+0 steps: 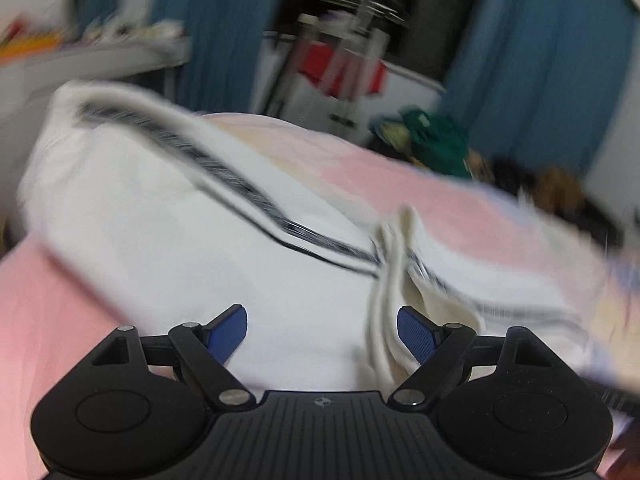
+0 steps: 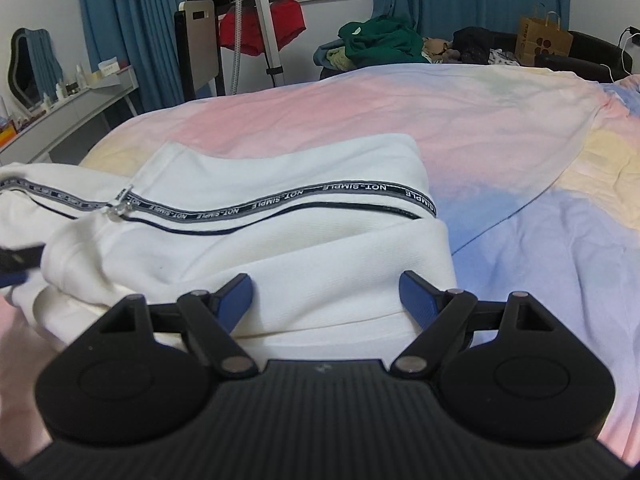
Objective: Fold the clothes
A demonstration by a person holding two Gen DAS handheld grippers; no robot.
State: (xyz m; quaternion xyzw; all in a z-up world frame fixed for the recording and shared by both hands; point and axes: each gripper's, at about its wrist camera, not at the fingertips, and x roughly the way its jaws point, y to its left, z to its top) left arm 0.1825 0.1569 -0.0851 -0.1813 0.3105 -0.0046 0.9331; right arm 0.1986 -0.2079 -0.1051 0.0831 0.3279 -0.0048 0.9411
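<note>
The white track garment (image 2: 280,240) was spread on the bed (image 2: 520,240) with its striped long axis running crosswise, directly ahead of and under both the left gripper (image 1: 322,330) and right gripper (image 2: 326,298), whose jaws were held wide and empty.

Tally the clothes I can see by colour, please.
White garment with lettered stripe on the bed: 1
Green garment in the far pile: 1
Red garment hanging by the window: 1
Total: 3
</note>
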